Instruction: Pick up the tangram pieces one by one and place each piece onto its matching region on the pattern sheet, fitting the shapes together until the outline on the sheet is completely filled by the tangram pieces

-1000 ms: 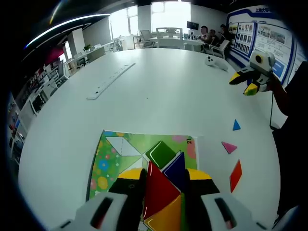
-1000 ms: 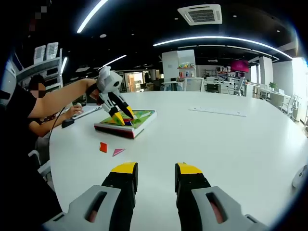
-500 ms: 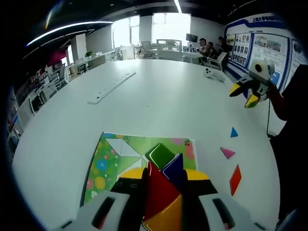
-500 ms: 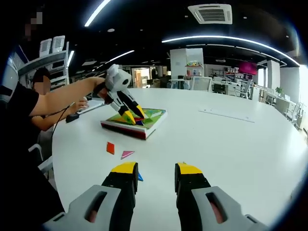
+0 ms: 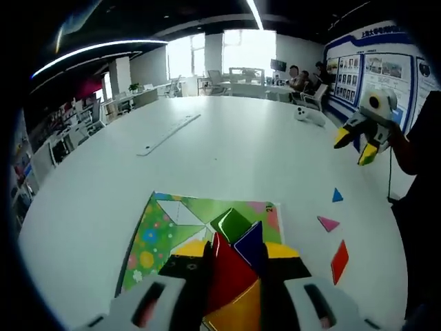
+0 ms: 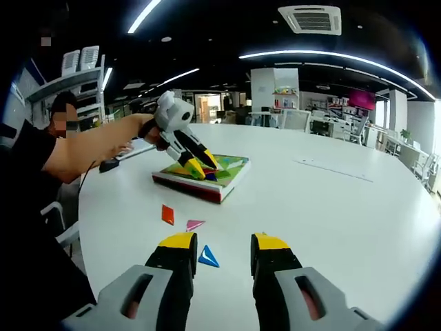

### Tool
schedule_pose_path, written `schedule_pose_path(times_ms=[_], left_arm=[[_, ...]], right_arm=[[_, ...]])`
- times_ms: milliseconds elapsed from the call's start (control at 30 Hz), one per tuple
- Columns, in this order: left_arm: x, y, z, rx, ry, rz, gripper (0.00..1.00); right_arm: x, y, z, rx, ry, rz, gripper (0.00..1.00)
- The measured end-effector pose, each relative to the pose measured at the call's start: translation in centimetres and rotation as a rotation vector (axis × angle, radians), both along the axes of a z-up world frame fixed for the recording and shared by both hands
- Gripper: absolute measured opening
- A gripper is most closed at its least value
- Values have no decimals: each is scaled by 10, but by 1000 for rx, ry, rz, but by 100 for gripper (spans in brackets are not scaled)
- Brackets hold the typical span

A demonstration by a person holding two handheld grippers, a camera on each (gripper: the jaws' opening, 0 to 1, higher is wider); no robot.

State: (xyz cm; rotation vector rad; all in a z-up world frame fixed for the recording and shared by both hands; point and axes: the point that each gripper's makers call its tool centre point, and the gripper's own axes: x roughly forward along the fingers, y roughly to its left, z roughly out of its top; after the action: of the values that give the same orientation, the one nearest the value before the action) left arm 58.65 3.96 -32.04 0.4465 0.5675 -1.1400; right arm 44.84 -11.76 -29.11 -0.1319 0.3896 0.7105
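Between right gripper fingers, blue triangle, untouched

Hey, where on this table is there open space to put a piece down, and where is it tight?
Free: the broad white table between the pattern sheet and the long white strip, and the stretch to the sheet's left. Crowded: right of the sheet, where the blue triangle, pink triangle and orange piece lie, and the sheet's near end under the left claw.
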Motion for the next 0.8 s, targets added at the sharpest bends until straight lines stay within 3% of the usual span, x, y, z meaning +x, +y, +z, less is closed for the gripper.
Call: schedule_pose_path(times_ms=[33,100,167,233,367,467,533,667,733,800], left_arm=[[5,-2,18,-81,-48,37,32],[10,5,52,-210,-91,117,32],[10,16,78,-270,-176,178,33],[0,27,88,-276,-226,236,33],[-47,33,78,-251,-245,263,33],[-91,33,54,-205,-220,244,33],[-119,32,35,-168,-183,234,33],[-150,31,7,-23,-223,148,32],[-155,32,5,-62,-174,193,33],[-163,30,16,-161,-154,242,33]], right_arm=[[-2,0,2,6,-6,1,32],[-4,-3,2,11,-16,1,32],[-4,-11,-2,20,-7,-16,32],[-2,-21,-7,22,3,-36,32],[3,-37,-6,46,-1,-72,32],[9,-42,3,62,-42,-76,32],[10,-39,14,96,-95,-60,32],[6,-42,51,210,-226,-57,32],[7,-50,59,200,-261,-73,32],[6,-55,63,200,-277,-89,32]])
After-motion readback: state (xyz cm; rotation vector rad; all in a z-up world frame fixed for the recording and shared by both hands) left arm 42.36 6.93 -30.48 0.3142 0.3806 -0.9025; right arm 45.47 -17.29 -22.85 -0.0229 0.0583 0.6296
